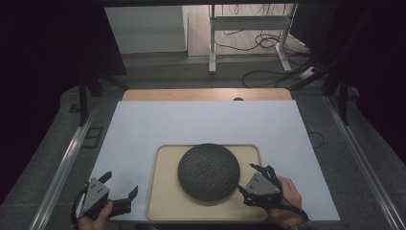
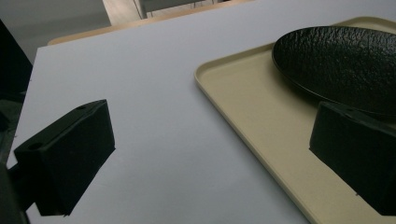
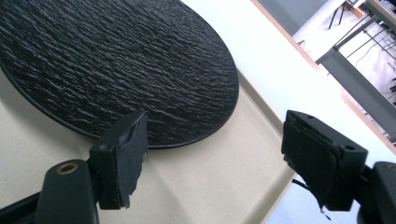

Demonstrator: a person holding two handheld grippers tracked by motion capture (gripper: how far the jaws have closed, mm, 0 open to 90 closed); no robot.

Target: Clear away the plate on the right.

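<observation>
A round black plate (image 1: 208,172) with a rough, rippled surface lies flat on a beige tray (image 1: 167,201), slightly right of the tray's middle; being round, it shows no long axis. The tray's long side runs left to right across the near part of a white board (image 1: 201,122) on a wooden table (image 1: 206,94). No writing is readable. The left gripper (image 1: 120,186) sits at the tray's near left corner, jaws wide apart and empty. The right gripper (image 1: 252,176) sits just right of the plate, jaws apart, holding nothing. Cables (image 1: 268,43) trail on the far floor.
</observation>
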